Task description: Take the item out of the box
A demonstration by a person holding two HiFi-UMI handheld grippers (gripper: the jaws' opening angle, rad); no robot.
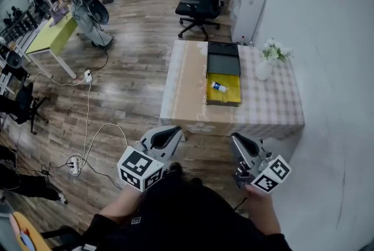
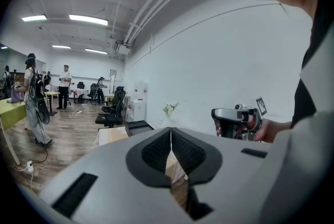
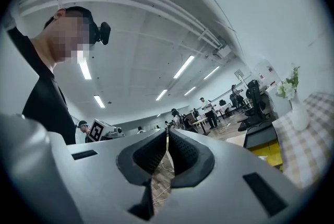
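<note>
An open yellow box (image 1: 229, 97) with its black lid (image 1: 224, 61) folded back lies on the checked tablecloth of the table (image 1: 274, 109). Inside it rests a small white and blue bottle (image 1: 219, 87). Both grippers hover over the floor, short of the table's near edge. My left gripper (image 1: 174, 134) is shut with nothing in it; in its own view the pads of the left gripper (image 2: 170, 130) meet. My right gripper (image 1: 236, 140) is shut and empty too, and the right gripper (image 3: 167, 132) points left of the box (image 3: 269, 151).
A white vase of flowers (image 1: 265, 64) stands on the table right of the box. Black office chairs (image 1: 201, 7) and a white cabinet (image 1: 246, 10) stand beyond the table. Cables and a power strip (image 1: 75, 165) lie on the wooden floor at left. People stand farther back.
</note>
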